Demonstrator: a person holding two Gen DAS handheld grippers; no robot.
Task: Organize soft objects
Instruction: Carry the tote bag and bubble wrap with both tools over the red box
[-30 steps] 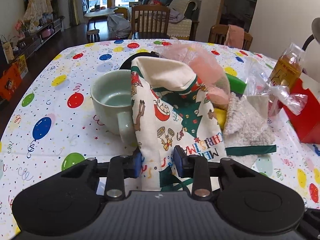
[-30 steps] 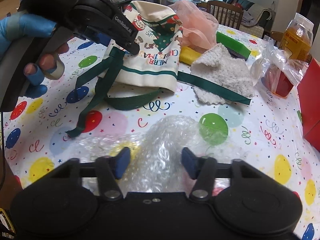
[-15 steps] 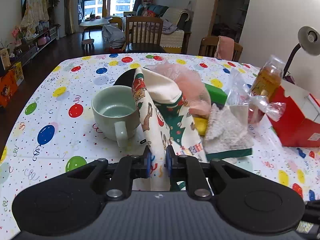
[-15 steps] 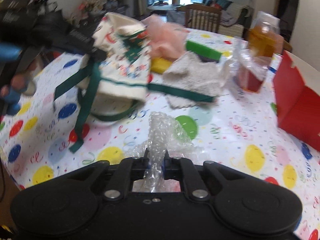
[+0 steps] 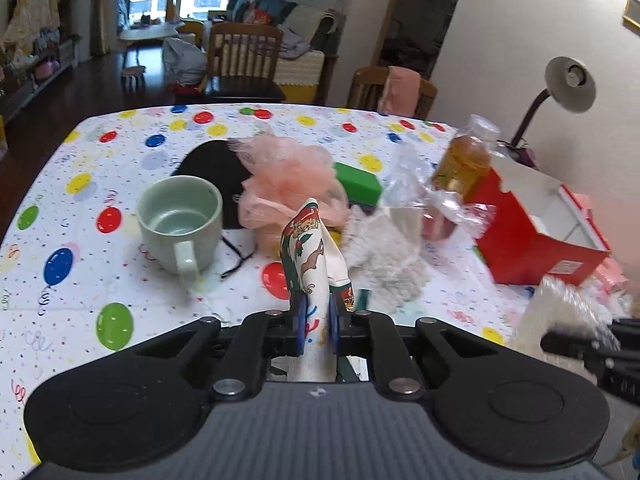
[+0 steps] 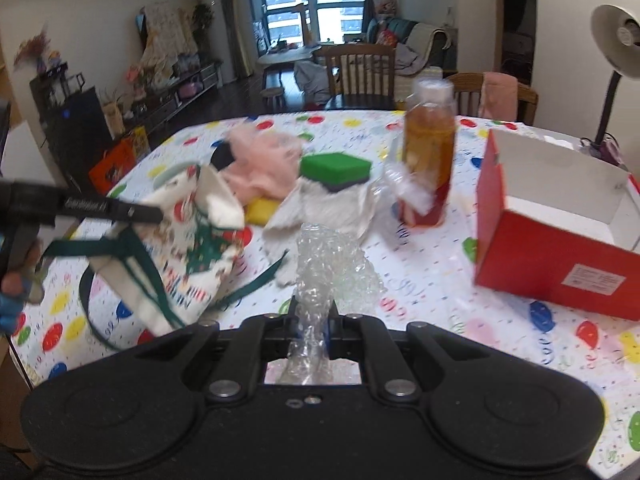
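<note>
From the left wrist, the left gripper [image 5: 315, 320] is clenched on a fold of the Christmas-print cloth bag [image 5: 312, 256], which stands up from the jaws above the balloon-print tablecloth [image 5: 80, 240]. A green mug [image 5: 180, 220] sits to the left, a pink mesh puff [image 5: 288, 184] behind. From the right wrist, the right gripper [image 6: 312, 330] is clamped on a wad of bubble wrap [image 6: 328, 264], raised off the table; the bag hangs at left, a red box [image 6: 552, 248] at right.

Soft window daylight, motion-blurred fisheye
</note>
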